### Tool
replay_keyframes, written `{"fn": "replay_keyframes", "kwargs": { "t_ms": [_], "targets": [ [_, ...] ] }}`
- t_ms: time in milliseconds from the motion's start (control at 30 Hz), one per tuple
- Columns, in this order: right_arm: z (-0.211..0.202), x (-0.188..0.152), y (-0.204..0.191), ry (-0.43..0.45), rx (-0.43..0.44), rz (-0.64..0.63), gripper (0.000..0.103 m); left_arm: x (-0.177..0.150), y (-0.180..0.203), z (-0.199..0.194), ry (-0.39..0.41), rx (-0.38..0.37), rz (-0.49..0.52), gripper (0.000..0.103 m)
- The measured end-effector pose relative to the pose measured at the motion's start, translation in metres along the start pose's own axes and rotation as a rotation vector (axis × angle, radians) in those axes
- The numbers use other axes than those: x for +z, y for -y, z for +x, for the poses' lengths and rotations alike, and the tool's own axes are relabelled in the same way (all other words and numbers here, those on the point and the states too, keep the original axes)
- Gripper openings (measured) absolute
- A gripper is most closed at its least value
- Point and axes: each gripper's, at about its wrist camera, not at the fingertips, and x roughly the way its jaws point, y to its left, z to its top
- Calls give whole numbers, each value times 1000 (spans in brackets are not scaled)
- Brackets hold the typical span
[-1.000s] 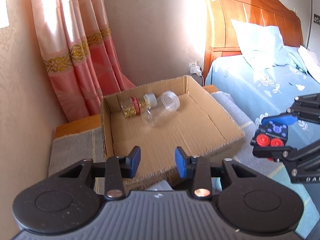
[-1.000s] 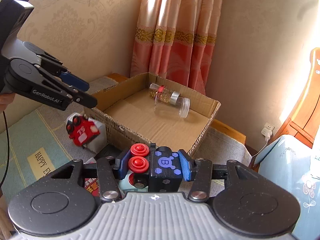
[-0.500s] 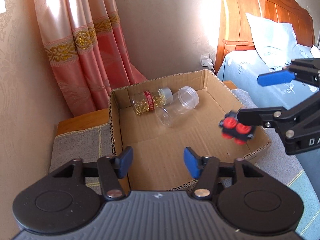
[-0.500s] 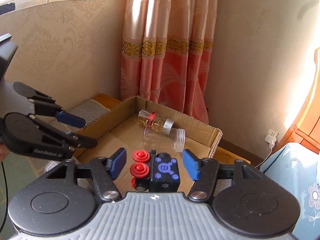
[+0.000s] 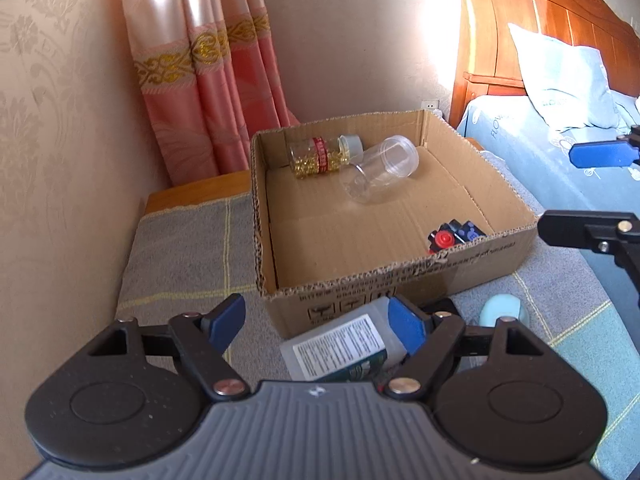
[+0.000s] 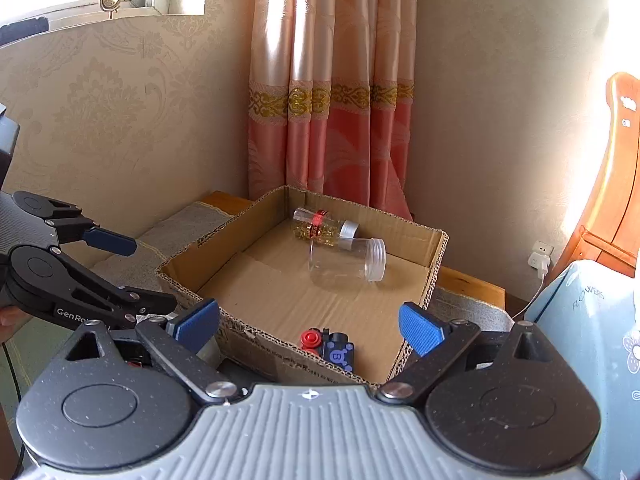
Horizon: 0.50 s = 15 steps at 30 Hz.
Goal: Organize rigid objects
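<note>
An open cardboard box (image 5: 400, 276) (image 6: 434, 272) sits on a grey cloth. Inside lie a bottle of gold capsules (image 5: 320, 154) (image 6: 320, 229), an empty clear jar (image 5: 380, 168) (image 6: 346, 262), and a black and blue toy with red knobs (image 5: 454, 236) (image 6: 330, 346) in the near right corner. My right gripper (image 6: 310, 326) is open and empty just above the box's near edge; it also shows in the left wrist view (image 5: 592, 192). My left gripper (image 5: 316, 320) (image 6: 120, 272) is open and empty, low in front of the box, over a white labelled bottle (image 5: 344, 346).
A pale blue round object (image 5: 500, 310) lies on the cloth right of the white bottle. A pink curtain (image 5: 208, 80) hangs behind the box. A bed with wooden headboard (image 5: 540, 20) and blue sheet stands to the right. The wall is close on the left.
My right gripper opened and dropped the toy into the box's near right corner. My left gripper pulled back and down in front of the box, opening wider.
</note>
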Motion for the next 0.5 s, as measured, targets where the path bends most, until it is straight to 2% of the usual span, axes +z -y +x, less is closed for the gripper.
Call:
{"fn": "replay_keyframes", "kwargs": {
  "t_ms": [167, 400, 500],
  "targets": [
    [-22, -24, -6, 35, -31, 55, 100, -26, -6, 2, -23, 26, -78, 79],
    [-45, -42, -8, 79, 20, 189, 100, -45, -7, 15, -53, 86, -136, 79],
    [-51, -44, -10, 85, 29, 199, 103, -53, -9, 18, -69, 71, -155, 79]
  ]
}}
